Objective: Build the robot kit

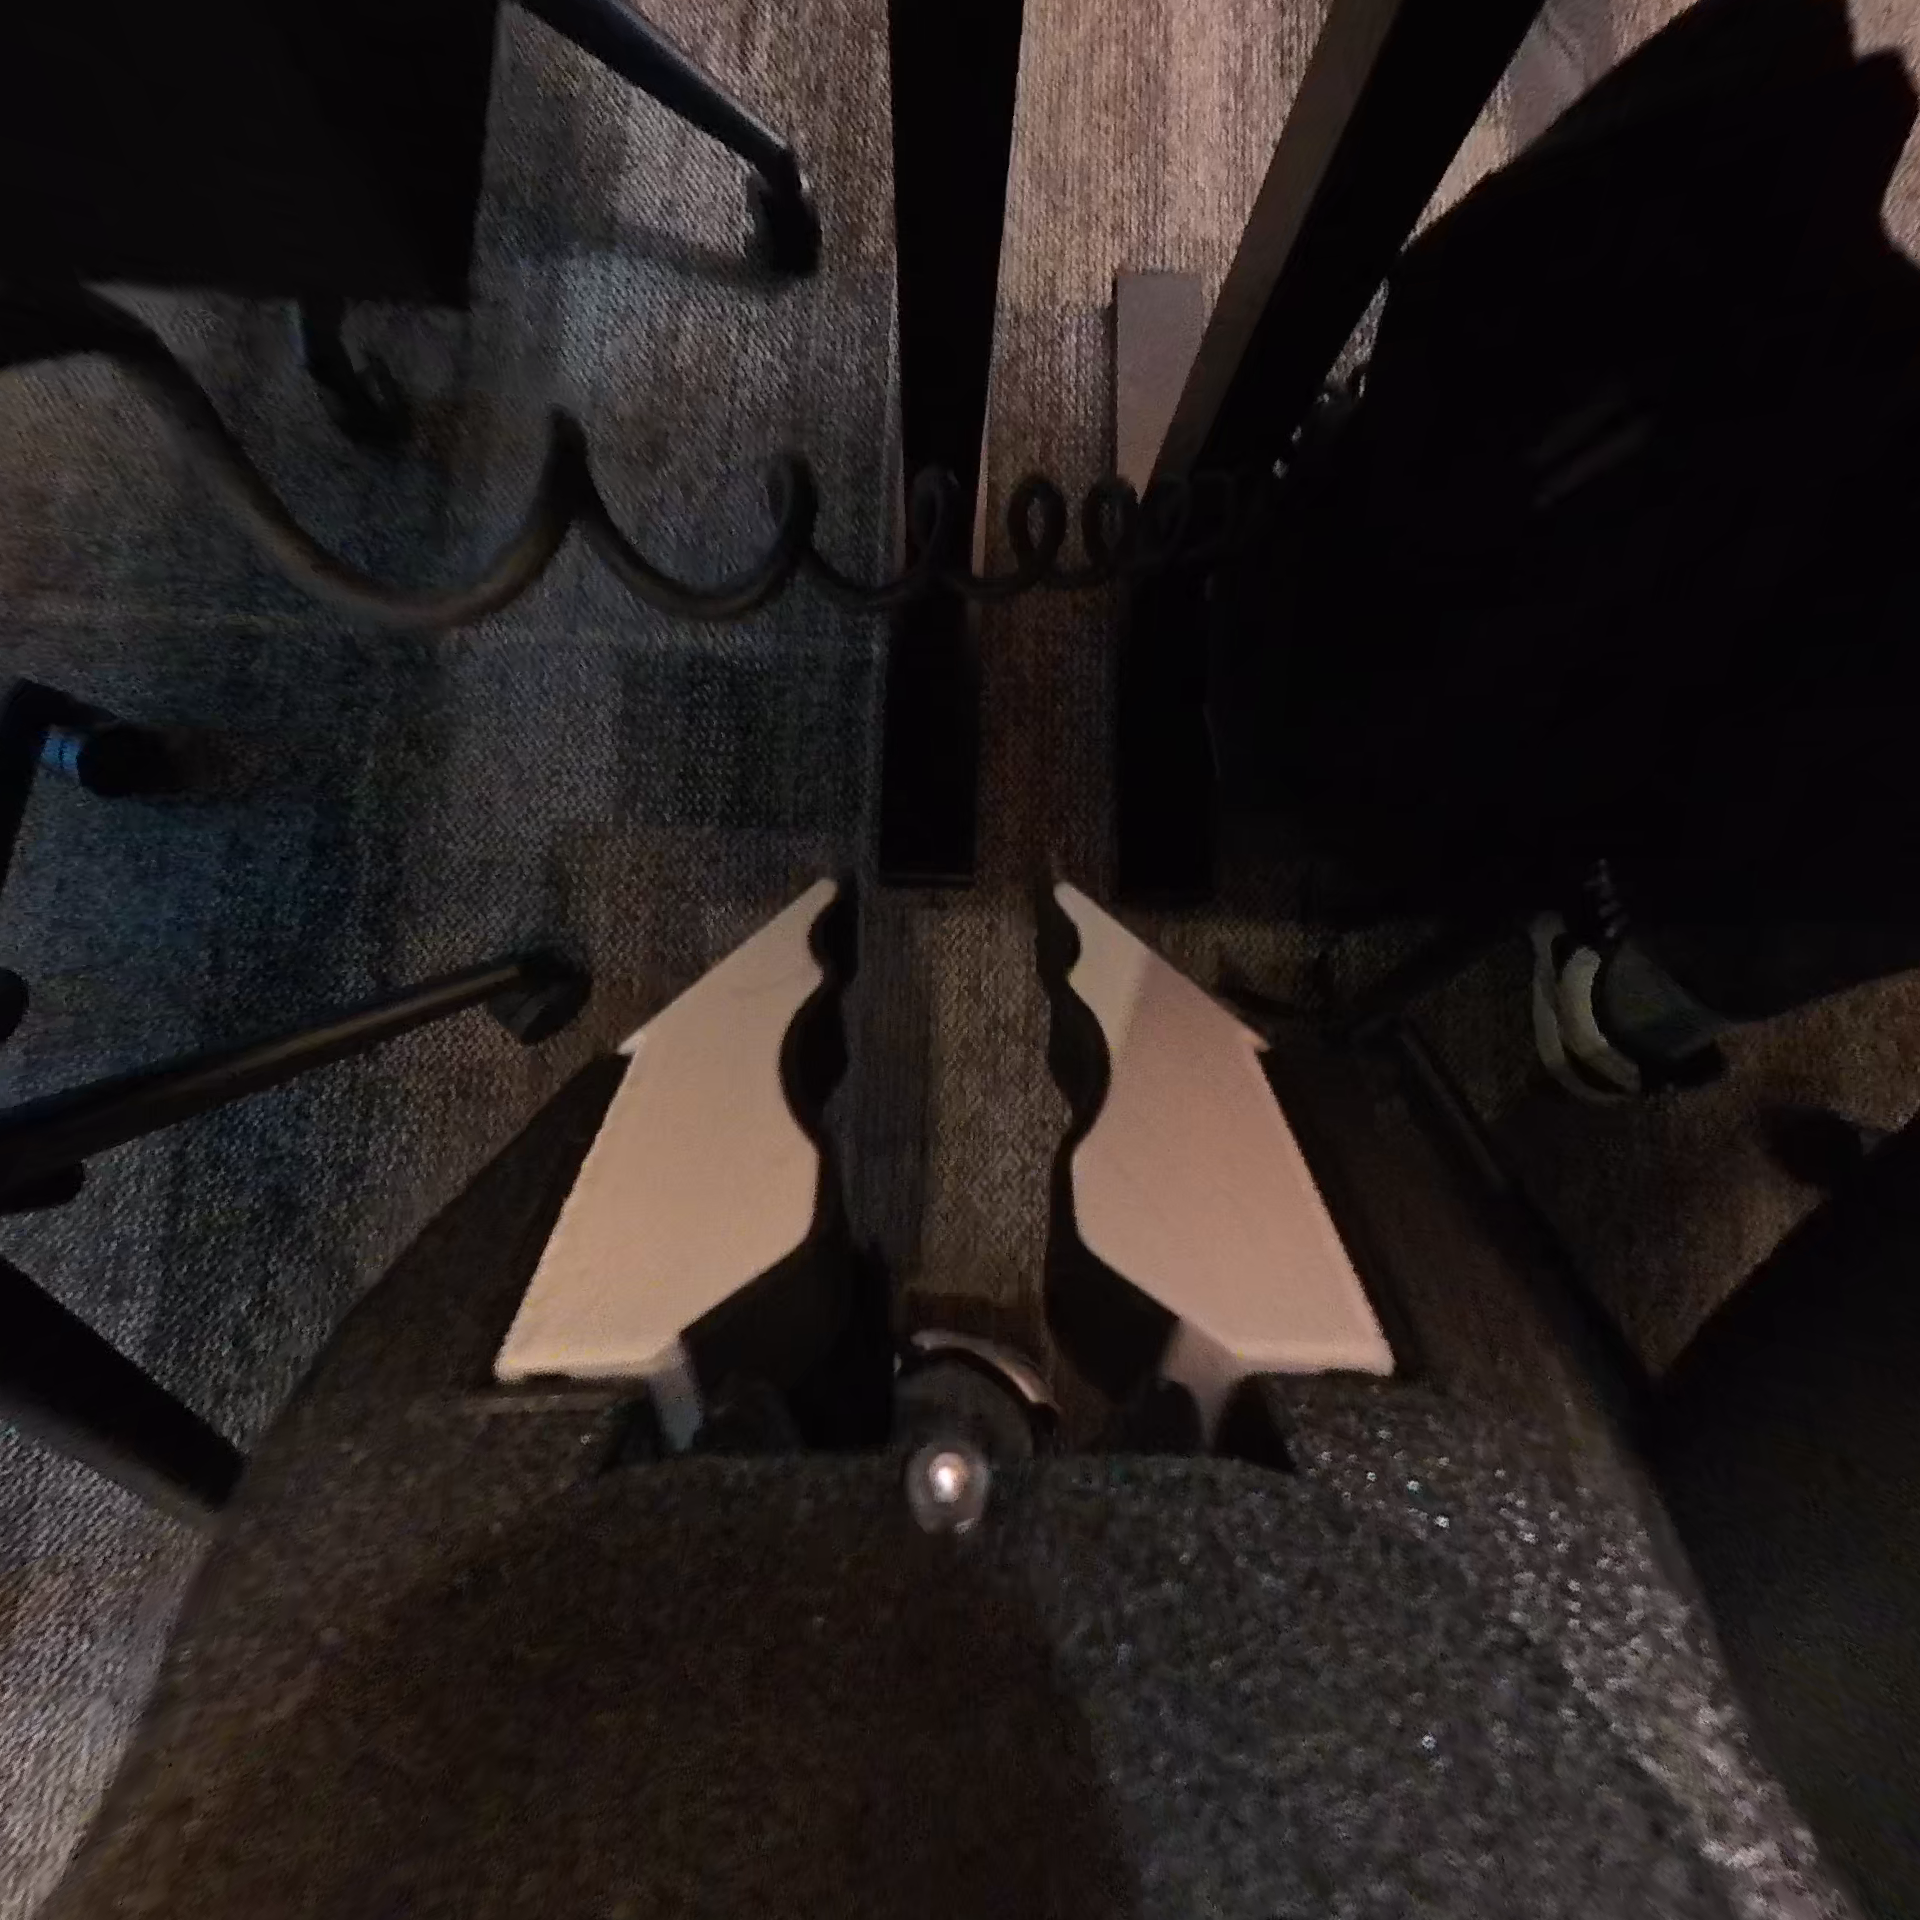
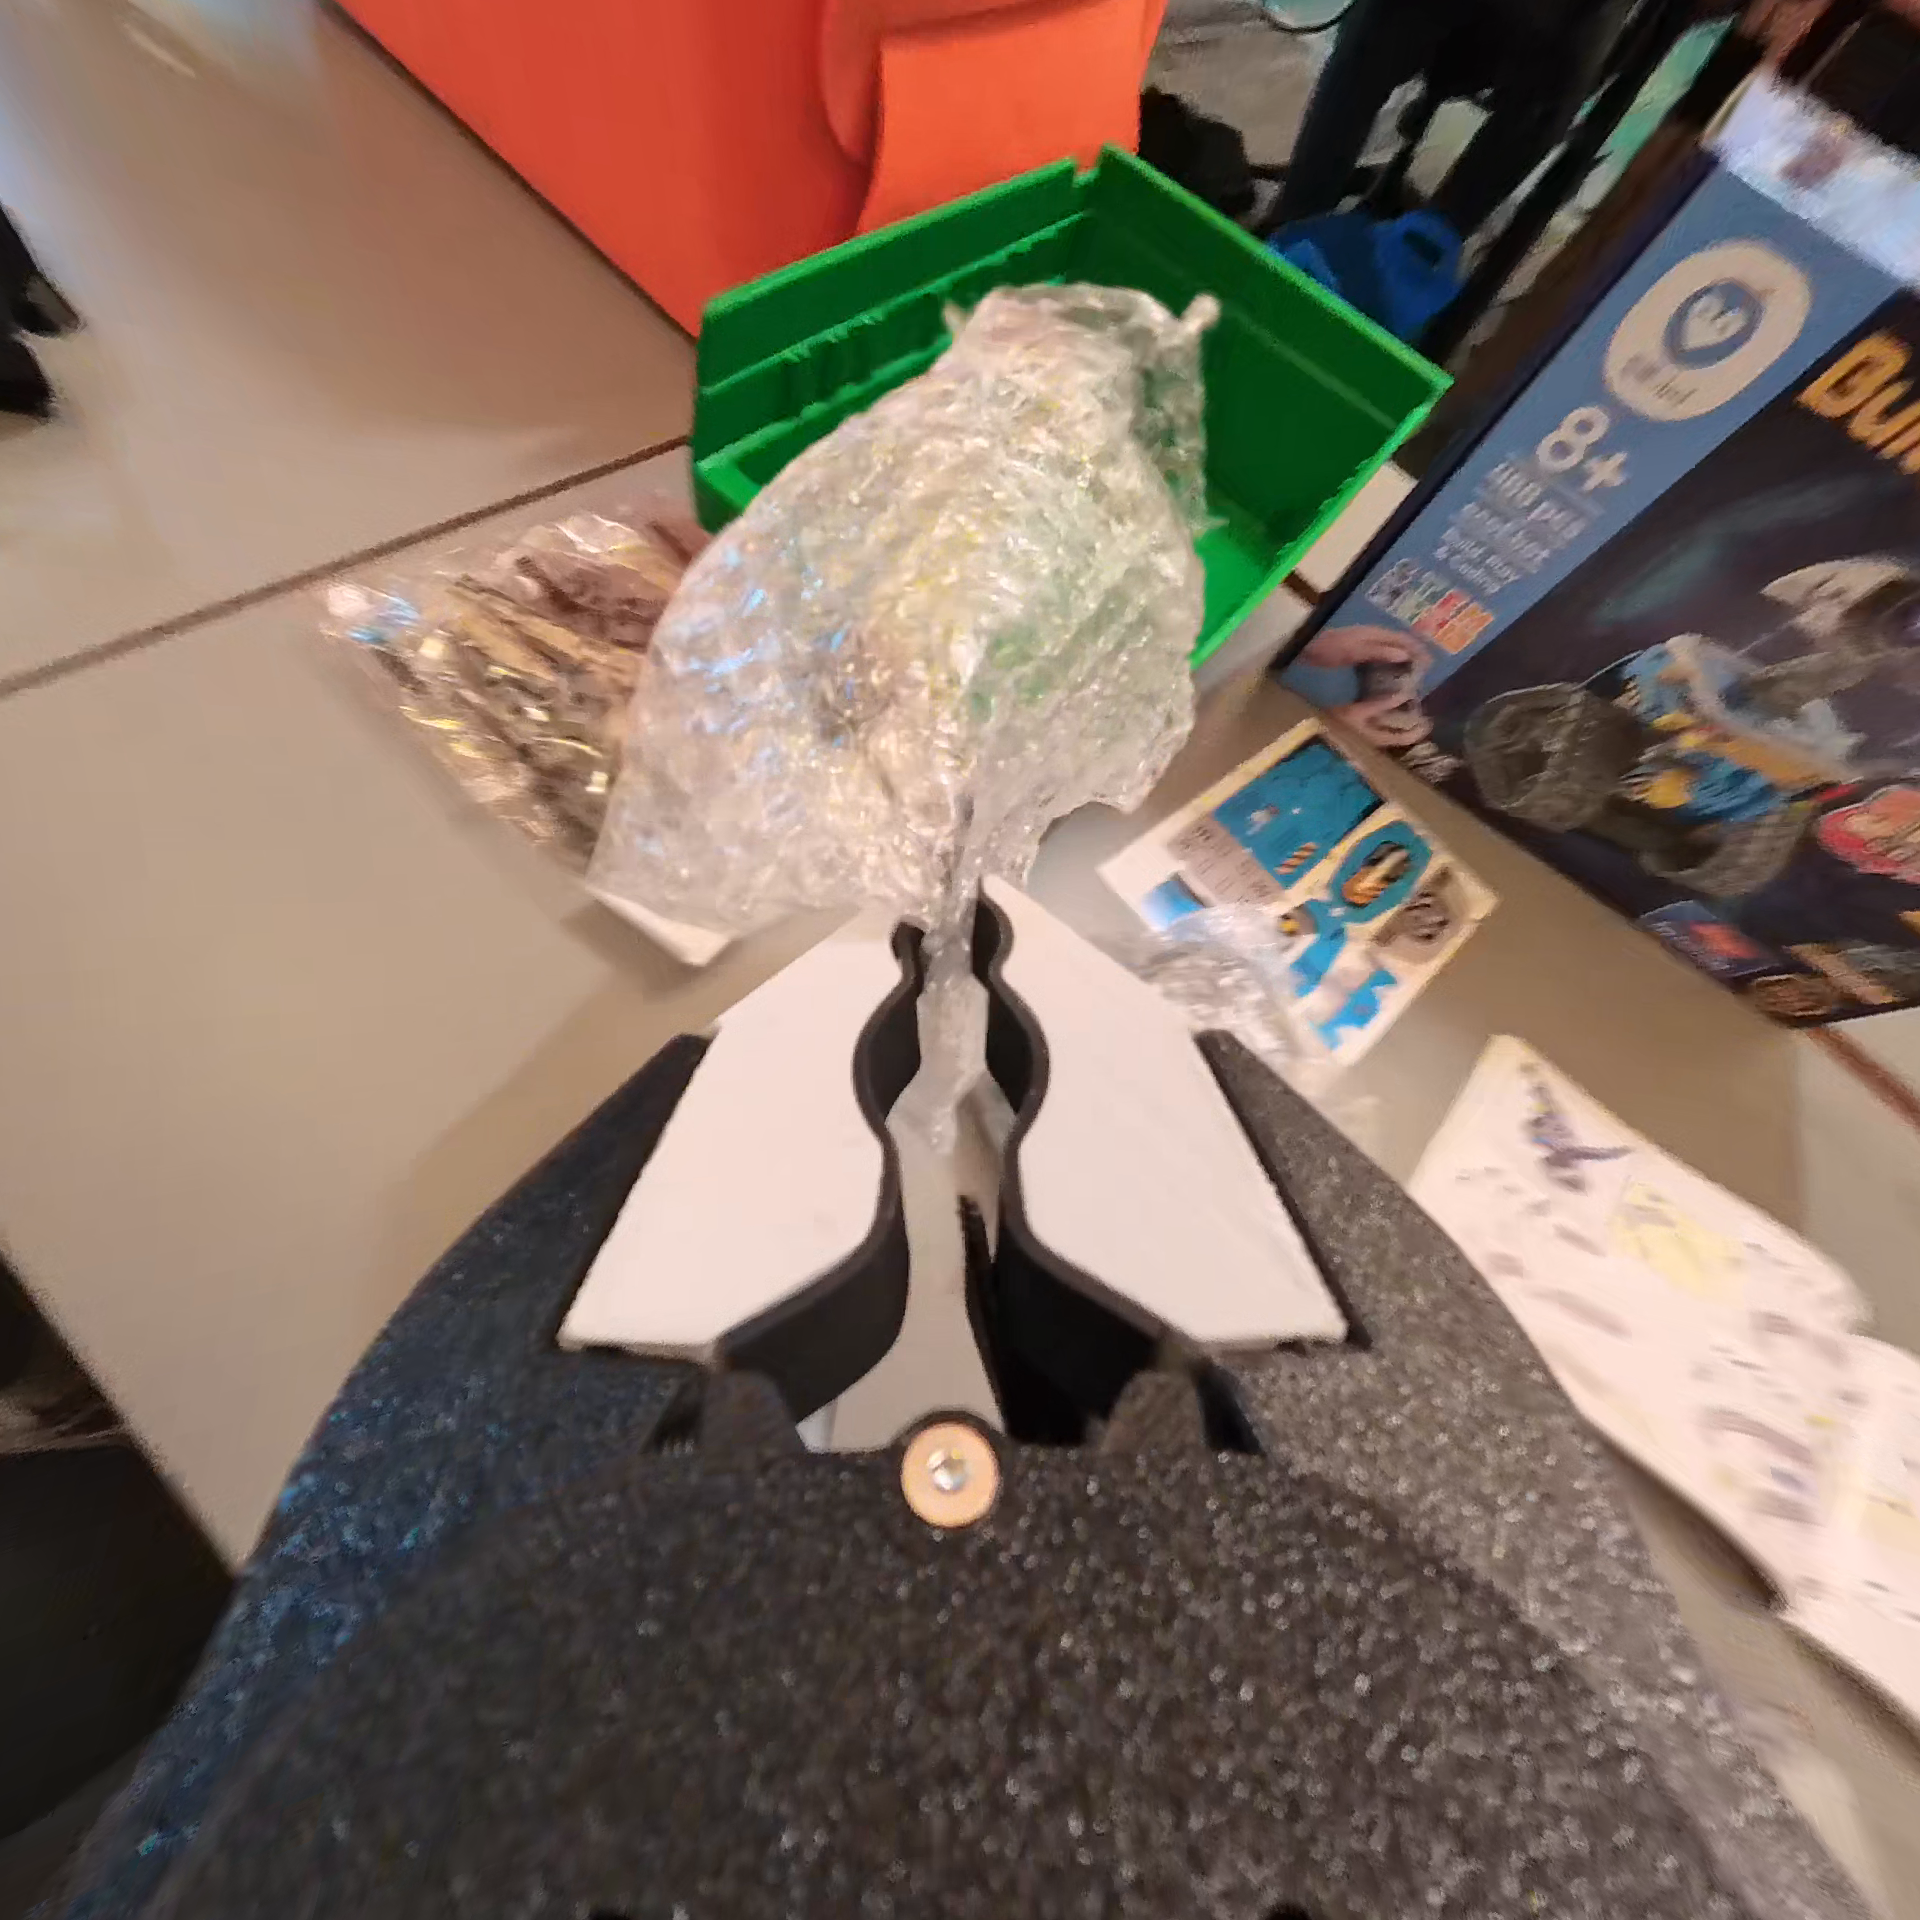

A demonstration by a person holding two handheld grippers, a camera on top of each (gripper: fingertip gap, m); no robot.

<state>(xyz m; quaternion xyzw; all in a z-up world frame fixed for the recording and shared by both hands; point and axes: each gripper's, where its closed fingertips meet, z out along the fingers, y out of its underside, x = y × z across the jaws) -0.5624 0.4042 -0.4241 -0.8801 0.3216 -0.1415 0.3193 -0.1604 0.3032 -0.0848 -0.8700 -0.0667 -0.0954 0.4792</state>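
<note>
My right gripper (image 2: 948,935) is shut on a crumpled clear plastic bag (image 2: 914,623), pinched at its lower edge between the black pads. The bag hangs out in front of the fingers, above the beige table (image 2: 260,831) and before a green plastic bin (image 2: 1278,416). My left gripper (image 1: 948,894) is open with nothing between its fingers. It points down at a grey carpet floor (image 1: 416,831) in dim light, with a black table leg (image 1: 930,727) just beyond the fingertips.
A clear bag of small parts (image 2: 520,655) lies left of the held bag. A sticker sheet (image 2: 1309,883), a printed booklet (image 2: 1662,1340) and a big blue toy box (image 2: 1662,582) lie to the right. An orange seat (image 2: 779,114) stands behind the bin. A coiled black cable (image 1: 727,561) crosses the floor view. The tips of one gripper are about 55 cm away from the tips of the other.
</note>
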